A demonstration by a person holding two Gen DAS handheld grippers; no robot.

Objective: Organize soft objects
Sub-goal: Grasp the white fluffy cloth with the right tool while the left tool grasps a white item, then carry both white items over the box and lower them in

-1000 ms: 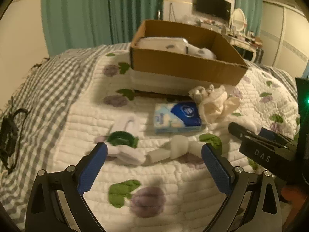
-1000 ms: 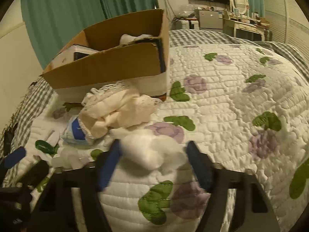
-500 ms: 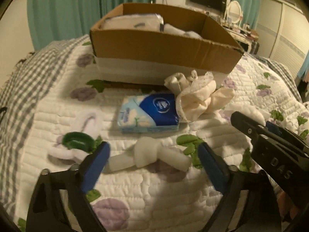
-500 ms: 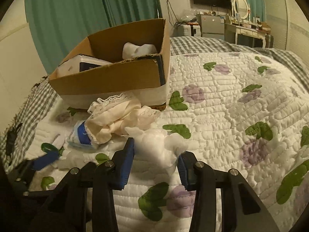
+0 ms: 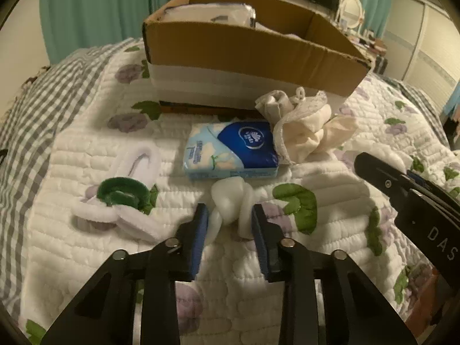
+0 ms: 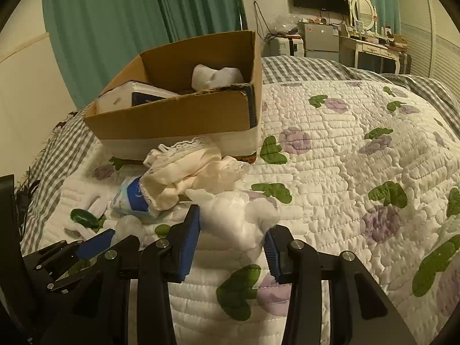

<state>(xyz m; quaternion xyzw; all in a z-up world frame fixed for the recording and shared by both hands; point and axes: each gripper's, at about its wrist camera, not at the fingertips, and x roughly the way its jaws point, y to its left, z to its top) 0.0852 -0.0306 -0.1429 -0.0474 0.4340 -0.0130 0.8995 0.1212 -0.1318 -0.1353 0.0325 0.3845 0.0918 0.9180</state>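
Observation:
My left gripper [image 5: 228,215] is shut on a knotted white foam strip [image 5: 230,202] lying on the quilt, just in front of a blue tissue pack [image 5: 233,151]. My right gripper [image 6: 233,230] is shut on a fluffy white cotton wad [image 6: 235,218] and shows as a black body at the right of the left wrist view [image 5: 402,189]. A cream lace-trimmed cloth [image 5: 302,126] lies against the cardboard box [image 5: 244,49], also seen in the right wrist view [image 6: 187,115]. The box holds a white pack [image 6: 120,99] and a white sock [image 6: 215,76].
White fuzzy loops [image 5: 138,161] and a green fuzzy ring [image 5: 122,191] lie on the quilt left of the tissue pack. The flowered quilt [image 6: 359,158] spreads to the right. Teal curtains, a TV and a dresser stand behind the bed.
My left gripper moved in and closed on the knotted foam strip. My right gripper closed on the cotton wad and lifted slightly.

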